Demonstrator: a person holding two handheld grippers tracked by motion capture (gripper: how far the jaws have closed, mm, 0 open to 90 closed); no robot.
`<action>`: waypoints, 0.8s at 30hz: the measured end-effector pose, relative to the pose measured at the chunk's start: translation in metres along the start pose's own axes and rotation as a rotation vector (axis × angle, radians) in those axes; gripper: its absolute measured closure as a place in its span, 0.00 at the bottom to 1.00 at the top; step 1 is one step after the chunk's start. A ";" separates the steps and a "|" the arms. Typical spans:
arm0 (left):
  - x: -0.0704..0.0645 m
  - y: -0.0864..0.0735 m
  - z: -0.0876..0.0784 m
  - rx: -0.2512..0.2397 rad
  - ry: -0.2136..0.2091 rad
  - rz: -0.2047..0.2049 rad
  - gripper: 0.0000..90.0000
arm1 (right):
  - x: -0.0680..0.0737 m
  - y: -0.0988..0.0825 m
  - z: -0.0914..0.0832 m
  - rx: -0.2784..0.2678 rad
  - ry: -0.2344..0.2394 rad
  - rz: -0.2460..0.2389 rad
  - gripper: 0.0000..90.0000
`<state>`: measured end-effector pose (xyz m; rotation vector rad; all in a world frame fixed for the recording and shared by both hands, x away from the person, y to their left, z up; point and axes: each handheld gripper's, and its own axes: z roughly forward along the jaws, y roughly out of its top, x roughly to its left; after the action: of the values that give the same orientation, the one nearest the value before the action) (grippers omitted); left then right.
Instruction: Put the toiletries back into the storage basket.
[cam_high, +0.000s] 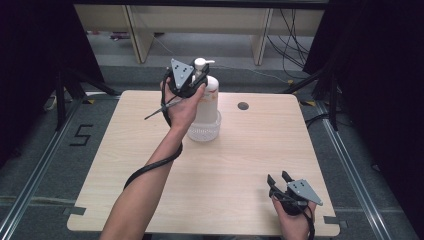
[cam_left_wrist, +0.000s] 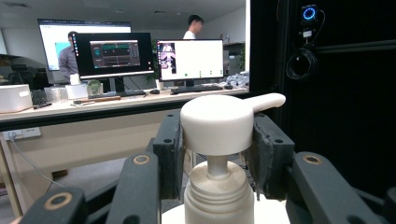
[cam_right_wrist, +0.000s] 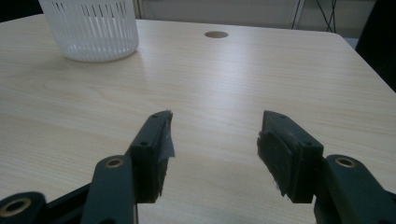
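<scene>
A white pump bottle (cam_high: 208, 100) stands inside a small white slotted basket (cam_high: 205, 132) at the back middle of the table. My left gripper (cam_high: 198, 76) is shut on the bottle's pump head (cam_left_wrist: 219, 122), one pad on each side of it, with the spout pointing right in the left gripper view. The bottle's ribbed collar (cam_left_wrist: 218, 191) sits just below the jaws. My right gripper (cam_high: 280, 177) rests low near the table's front right corner, open, with bare wood between its jaws (cam_right_wrist: 215, 135). The basket (cam_right_wrist: 91, 28) appears far off in the right gripper view.
The light wooden table (cam_high: 240, 165) has a round cable hole (cam_high: 243, 106) right of the bottle. Dark curtains and stand legs flank the table. Beyond it, desks with monitors (cam_left_wrist: 189, 59) and two persons stand in the room.
</scene>
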<state>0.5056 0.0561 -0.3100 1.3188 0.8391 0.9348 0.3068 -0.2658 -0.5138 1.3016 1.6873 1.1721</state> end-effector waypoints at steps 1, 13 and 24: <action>0.000 -0.001 0.001 0.001 -0.001 -0.001 0.66 | 0.000 0.000 0.000 0.000 0.000 0.000 0.49; 0.000 -0.012 0.005 0.023 -0.001 -0.001 0.66 | 0.000 0.000 0.000 0.002 0.001 0.000 0.49; -0.001 -0.022 0.007 0.046 0.008 0.004 0.66 | 0.000 0.000 0.000 0.000 0.003 -0.002 0.49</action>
<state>0.5133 0.0522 -0.3319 1.3573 0.8688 0.9290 0.3068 -0.2658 -0.5138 1.2989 1.6903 1.1739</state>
